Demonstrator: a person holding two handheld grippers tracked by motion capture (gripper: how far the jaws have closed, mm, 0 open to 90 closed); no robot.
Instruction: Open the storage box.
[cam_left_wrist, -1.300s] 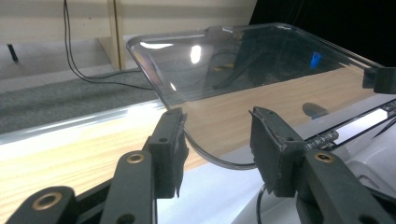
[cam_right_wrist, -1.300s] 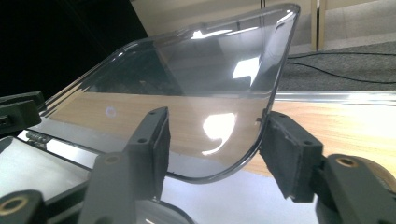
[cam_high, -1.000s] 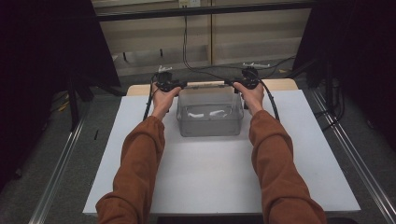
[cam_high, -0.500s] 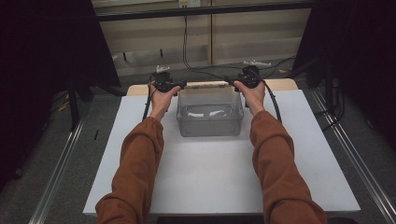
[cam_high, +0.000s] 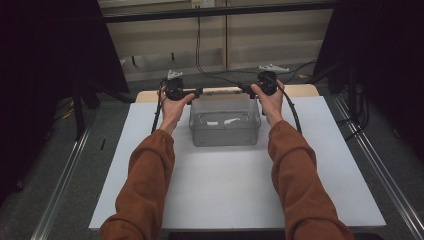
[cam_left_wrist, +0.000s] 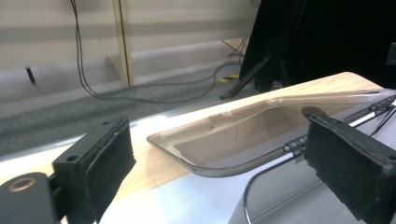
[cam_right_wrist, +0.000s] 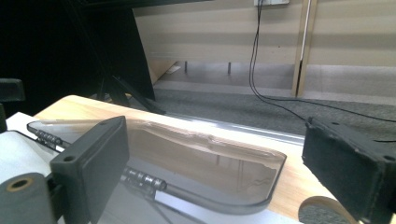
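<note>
- hands at the far edge of the tabletop, one at each end of a clear plastic container that sits just short of that edge, midway between the left and right sides.
- the container's clear lid is swung up and back on its hinge, out over the strip of bare wood beyond the white sheet.
- the left gripper is at the lid's left end, held in the left hand; in the left gripper view its jaws are spread wide, with the lid's rounded corner between them and neither pad touching it.
- the right gripper is at the lid's right end, held in the right hand; in the right gripper view its jaws are likewise parted, the lid's other corner lying in the gap, untouched.
- a metal hinge rod runs along the lid's near edge.
- both rust-coloured sleeves stretch forward over the white sheet.
</note>
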